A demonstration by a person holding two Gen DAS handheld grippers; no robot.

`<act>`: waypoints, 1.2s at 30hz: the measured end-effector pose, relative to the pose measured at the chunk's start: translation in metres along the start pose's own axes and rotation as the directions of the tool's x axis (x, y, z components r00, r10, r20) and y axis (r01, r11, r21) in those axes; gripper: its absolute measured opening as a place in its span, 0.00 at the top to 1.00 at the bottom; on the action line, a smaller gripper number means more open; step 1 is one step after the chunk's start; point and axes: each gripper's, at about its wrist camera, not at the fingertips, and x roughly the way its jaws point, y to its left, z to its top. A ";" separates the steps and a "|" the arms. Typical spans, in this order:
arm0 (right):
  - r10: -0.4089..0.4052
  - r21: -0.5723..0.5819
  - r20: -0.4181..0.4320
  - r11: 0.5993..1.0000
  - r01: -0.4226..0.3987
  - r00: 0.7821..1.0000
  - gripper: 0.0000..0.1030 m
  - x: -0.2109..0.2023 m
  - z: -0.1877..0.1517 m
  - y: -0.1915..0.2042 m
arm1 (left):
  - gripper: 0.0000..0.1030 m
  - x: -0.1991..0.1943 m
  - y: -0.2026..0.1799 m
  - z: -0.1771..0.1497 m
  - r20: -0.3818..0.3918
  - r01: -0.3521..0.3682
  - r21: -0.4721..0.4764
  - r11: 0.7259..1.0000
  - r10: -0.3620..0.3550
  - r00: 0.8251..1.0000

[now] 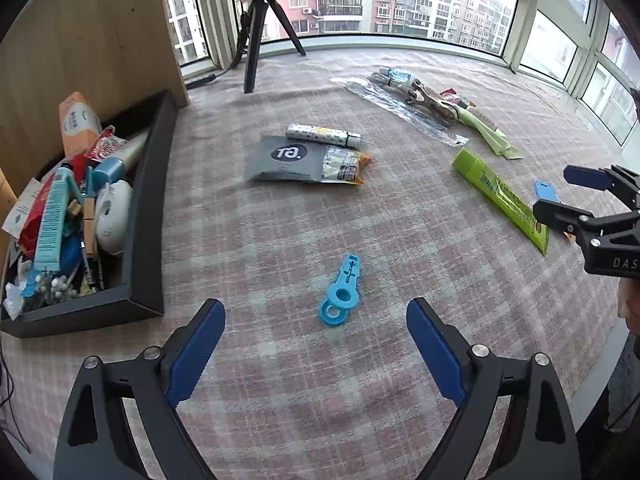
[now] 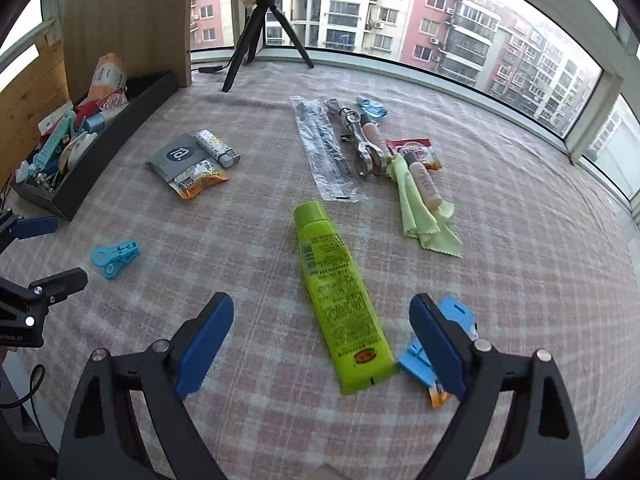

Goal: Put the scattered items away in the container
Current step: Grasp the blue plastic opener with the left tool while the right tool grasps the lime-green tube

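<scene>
A black tray (image 1: 146, 216) full of small items stands at the left; it also shows in the right wrist view (image 2: 100, 156). A blue plastic clip (image 1: 340, 292) lies on the checked cloth just ahead of my open, empty left gripper (image 1: 316, 344); the clip also shows in the right wrist view (image 2: 116, 258). A green tube (image 2: 340, 296) lies between the fingers of my open right gripper (image 2: 322, 340), which is above it. A light blue piece (image 2: 420, 360) lies by its right finger. The right gripper also appears in the left wrist view (image 1: 560, 196).
A grey pouch (image 1: 286, 158), an orange-edged packet (image 1: 346, 166) and a patterned lighter (image 1: 324, 136) lie mid-cloth. Farther back lie a clear sleeve (image 2: 326, 152), a metal tool (image 2: 366, 144), a green cloth (image 2: 424, 212) and a sachet (image 2: 416, 150). A tripod (image 1: 256, 36) and a wooden panel (image 1: 92, 36) stand behind.
</scene>
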 end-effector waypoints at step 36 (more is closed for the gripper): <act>0.096 0.125 -0.121 0.989 -0.081 0.988 0.65 0.076 0.034 -0.014 | 0.82 0.040 0.011 0.012 -0.043 0.079 -0.031 0.996 -0.080 0.996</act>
